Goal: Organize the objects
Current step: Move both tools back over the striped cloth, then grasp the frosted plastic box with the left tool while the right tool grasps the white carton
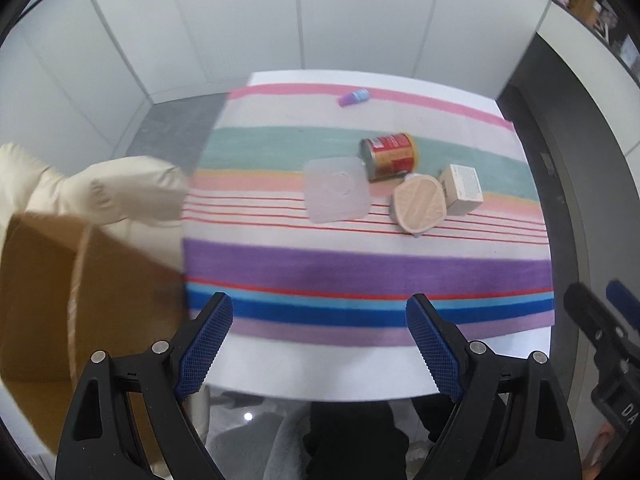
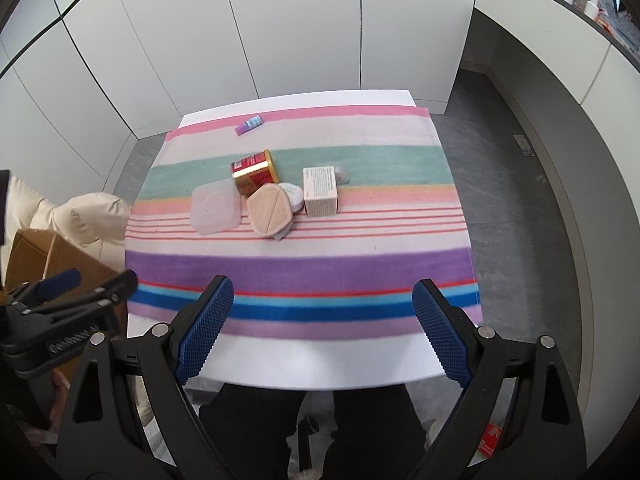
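A striped cloth (image 2: 304, 268) covers the table. On it lie a red and gold can (image 2: 254, 171) on its side, a clear plastic lid (image 2: 216, 208), a beige hexagonal case (image 2: 269, 209) and a white carton (image 2: 320, 191). The same items show in the left wrist view: can (image 1: 390, 156), lid (image 1: 336, 196), case (image 1: 419, 204), carton (image 1: 462, 189). A small purple and blue tube (image 2: 249, 124) lies near the far edge. My left gripper (image 1: 320, 312) and right gripper (image 2: 323, 300) both hang open and empty above the near edge of the table, well short of the items.
A brown cardboard box (image 1: 44, 300) sits left of the table, with a cream padded jacket (image 1: 100, 192) behind it. White cabinet doors (image 2: 300, 28) stand past the table. A grey counter (image 2: 560, 92) curves along the right. A person's dark trouser legs (image 2: 256, 428) are under the near edge.
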`<state>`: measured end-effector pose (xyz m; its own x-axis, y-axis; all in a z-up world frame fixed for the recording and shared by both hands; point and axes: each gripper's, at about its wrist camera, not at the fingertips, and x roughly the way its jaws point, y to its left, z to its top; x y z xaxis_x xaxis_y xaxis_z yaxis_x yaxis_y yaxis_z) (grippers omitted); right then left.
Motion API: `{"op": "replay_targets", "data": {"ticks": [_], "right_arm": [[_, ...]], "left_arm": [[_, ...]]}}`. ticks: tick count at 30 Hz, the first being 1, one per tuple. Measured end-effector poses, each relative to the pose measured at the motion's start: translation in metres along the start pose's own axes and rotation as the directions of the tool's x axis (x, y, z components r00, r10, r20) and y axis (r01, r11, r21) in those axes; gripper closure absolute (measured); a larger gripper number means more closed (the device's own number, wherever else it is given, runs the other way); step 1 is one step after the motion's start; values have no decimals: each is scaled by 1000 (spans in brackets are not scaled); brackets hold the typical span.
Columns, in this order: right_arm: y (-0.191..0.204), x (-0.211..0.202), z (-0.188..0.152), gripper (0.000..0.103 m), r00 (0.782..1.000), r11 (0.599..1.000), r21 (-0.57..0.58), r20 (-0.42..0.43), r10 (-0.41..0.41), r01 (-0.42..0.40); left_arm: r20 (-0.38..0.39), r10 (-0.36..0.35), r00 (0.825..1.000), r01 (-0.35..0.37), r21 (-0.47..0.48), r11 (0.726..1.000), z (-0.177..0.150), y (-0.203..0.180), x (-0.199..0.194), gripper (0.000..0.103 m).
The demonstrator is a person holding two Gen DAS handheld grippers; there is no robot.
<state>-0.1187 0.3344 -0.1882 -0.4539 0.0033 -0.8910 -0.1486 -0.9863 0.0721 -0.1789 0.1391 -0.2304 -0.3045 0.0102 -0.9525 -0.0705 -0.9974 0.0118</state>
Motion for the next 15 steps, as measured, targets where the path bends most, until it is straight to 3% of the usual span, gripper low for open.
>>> {"op": "replay_targets", "data": {"ticks": [6, 11, 15], "right_arm": [[-6, 49, 26, 10, 1000, 1000, -9, -12, 5, -5], [-16, 102, 43, 10, 999, 1000, 4, -50, 8, -7], [-24, 143, 54, 10, 995, 999, 37, -91, 32, -29]], "left_arm": [[-42, -18, 999, 17, -26, 1000, 28, -8, 47, 14], [-71, 6, 997, -11, -66, 998, 59, -9, 94, 14], [-124, -23, 992, 11, -99, 995, 78, -9, 132, 14]]}}
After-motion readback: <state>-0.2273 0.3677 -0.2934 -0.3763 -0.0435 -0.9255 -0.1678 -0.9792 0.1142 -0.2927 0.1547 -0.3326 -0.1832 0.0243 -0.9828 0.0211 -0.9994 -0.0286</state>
